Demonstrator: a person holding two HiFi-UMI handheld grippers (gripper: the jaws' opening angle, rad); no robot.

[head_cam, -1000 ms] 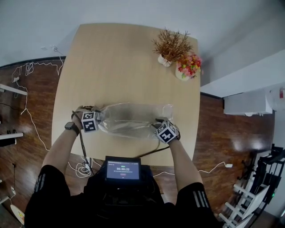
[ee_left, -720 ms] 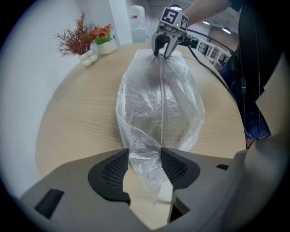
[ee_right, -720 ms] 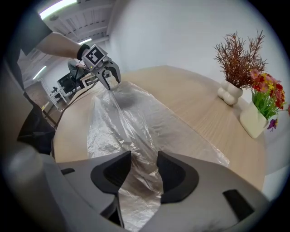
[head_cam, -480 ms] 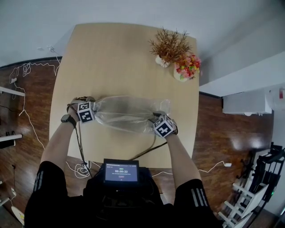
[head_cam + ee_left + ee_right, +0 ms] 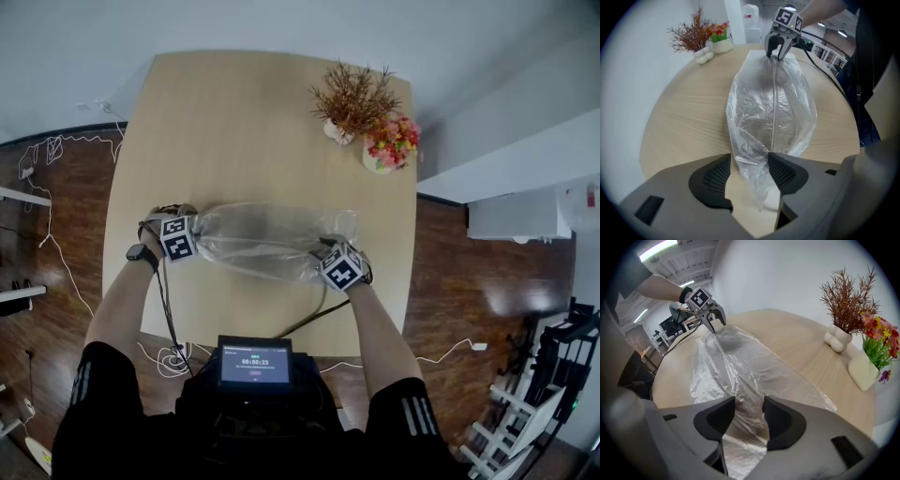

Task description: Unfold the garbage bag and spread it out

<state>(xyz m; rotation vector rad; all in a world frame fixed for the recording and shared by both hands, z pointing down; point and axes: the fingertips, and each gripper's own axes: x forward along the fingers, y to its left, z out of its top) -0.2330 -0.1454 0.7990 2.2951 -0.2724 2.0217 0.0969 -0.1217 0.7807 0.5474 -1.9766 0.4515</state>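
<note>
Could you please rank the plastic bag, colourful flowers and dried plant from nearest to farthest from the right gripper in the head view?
1. Plastic bag: at the right gripper's tips.
2. Colourful flowers: far right corner of the table.
3. Dried plant: just beyond, leftward.

A light wooden desk (image 5: 244, 131) carries a clear garbage bag (image 5: 272, 239), lying crumpled and stretched crosswise over its near half, and, well apart at the far right corner, a white vase of dried brown sprigs (image 5: 349, 101) just beside a white vase of coloured flowers (image 5: 388, 146).
</note>
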